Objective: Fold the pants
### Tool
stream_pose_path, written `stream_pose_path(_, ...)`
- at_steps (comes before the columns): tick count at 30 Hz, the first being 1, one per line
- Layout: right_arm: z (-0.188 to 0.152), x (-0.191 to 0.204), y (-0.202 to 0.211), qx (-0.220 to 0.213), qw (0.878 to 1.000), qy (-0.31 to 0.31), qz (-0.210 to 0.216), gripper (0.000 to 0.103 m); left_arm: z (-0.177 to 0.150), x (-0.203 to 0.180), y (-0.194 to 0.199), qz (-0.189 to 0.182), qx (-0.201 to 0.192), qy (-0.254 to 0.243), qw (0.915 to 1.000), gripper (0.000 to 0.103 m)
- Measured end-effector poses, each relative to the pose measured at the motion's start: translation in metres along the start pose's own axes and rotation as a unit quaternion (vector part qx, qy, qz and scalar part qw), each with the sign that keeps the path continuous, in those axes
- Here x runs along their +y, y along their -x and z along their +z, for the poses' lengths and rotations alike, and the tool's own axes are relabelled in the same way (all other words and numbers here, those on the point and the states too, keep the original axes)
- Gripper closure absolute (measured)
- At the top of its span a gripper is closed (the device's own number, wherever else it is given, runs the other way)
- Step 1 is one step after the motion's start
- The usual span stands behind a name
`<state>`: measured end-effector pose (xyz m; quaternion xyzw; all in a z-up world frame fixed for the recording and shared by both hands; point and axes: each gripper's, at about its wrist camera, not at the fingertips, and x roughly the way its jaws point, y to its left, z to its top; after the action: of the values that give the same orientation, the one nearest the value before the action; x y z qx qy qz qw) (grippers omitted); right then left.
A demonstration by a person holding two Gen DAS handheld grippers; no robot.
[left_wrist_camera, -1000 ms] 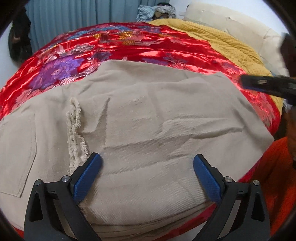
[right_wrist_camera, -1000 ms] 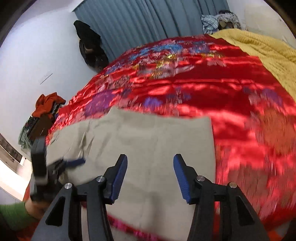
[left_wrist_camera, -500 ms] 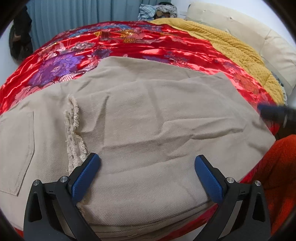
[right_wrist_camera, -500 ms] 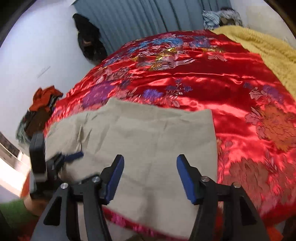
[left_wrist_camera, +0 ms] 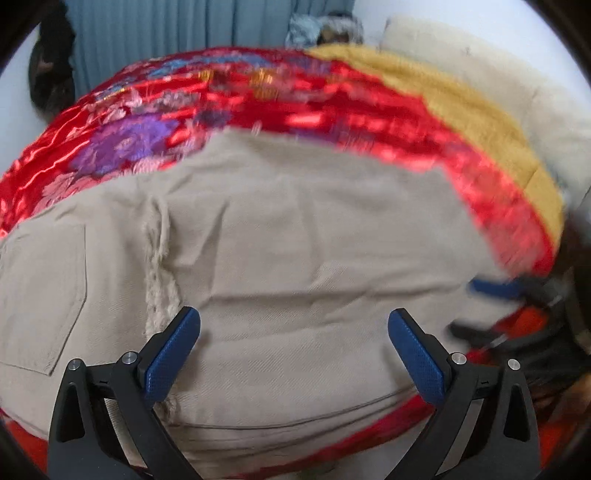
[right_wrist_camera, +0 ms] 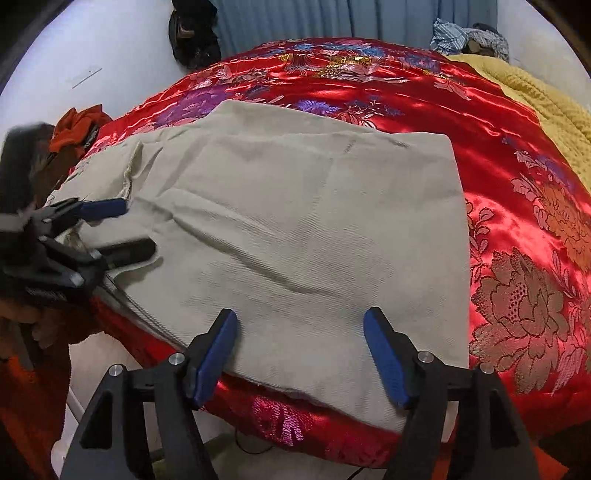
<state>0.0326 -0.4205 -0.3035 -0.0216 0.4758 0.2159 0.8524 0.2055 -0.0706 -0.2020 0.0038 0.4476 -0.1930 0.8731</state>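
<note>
Red satin bedspread (right_wrist_camera: 424,110), beige pants (right_wrist_camera: 314,221) folded, blue curtain (right_wrist_camera: 314,18), both grippers' jaws wide, empty.

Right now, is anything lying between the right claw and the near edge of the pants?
Nothing visible. The open right claw hangs just above the beige pants, only bare fabric between its pads.

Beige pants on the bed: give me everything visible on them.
The beige pants look like a woven twill, folded into a broad, layered rectangle lying flat on the red floral satin bedspread, near its front edge. Shallow creases cross the top. A frayed raw hem runs across the upper layer, and a patch pocket shows beside it in the left wrist view. Stacked edges show at the near side. Neither open hand-held gripper, left or right, visibly touches the cloth.
</note>
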Motion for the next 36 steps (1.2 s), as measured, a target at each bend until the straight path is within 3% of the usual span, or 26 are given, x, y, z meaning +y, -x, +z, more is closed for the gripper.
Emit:
stream_pose_path(8,-0.001,0.004,-0.002,-0.001,1.000,0.014,-0.005,0.029,0.024,0.004,-0.012,0.012,-0.006,0.028,0.9995,0.001)
stream_pose_path(10,-0.001,0.004,-0.003,-0.001,1.000,0.014,-0.004,0.029,0.024,0.005,-0.020,0.019,0.003,0.024,0.9995,0.001)
stream_pose_path(13,-0.001,0.004,-0.003,-0.002,1.000,0.015,-0.004,0.029,0.015,0.010,-0.048,0.039,0.050,0.017,0.9978,0.001)
stream_pose_path(14,-0.001,0.004,-0.003,-0.002,1.000,0.016,-0.004,0.029,0.012,0.009,-0.049,0.039,0.046,0.011,0.9981,0.001)
stream_pose_path(15,-0.001,0.004,-0.003,-0.001,1.000,0.017,-0.004,0.029,0.007,0.008,-0.049,0.039,0.028,-0.004,0.9988,0.001)
stream_pose_path(19,-0.002,0.007,-0.004,-0.001,1.000,0.024,-0.009,0.029,0.002,0.006,-0.049,0.042,0.019,-0.016,0.9988,0.001)
stream_pose_path(30,-0.002,0.007,-0.005,-0.002,1.000,0.024,-0.008,0.029,0.006,0.005,-0.047,0.044,0.056,-0.028,0.9971,0.001)
stream_pose_path(36,-0.002,0.007,-0.005,-0.004,1.000,0.025,-0.005,0.028,-0.014,0.003,-0.030,0.055,0.067,-0.052,0.9949,0.001)
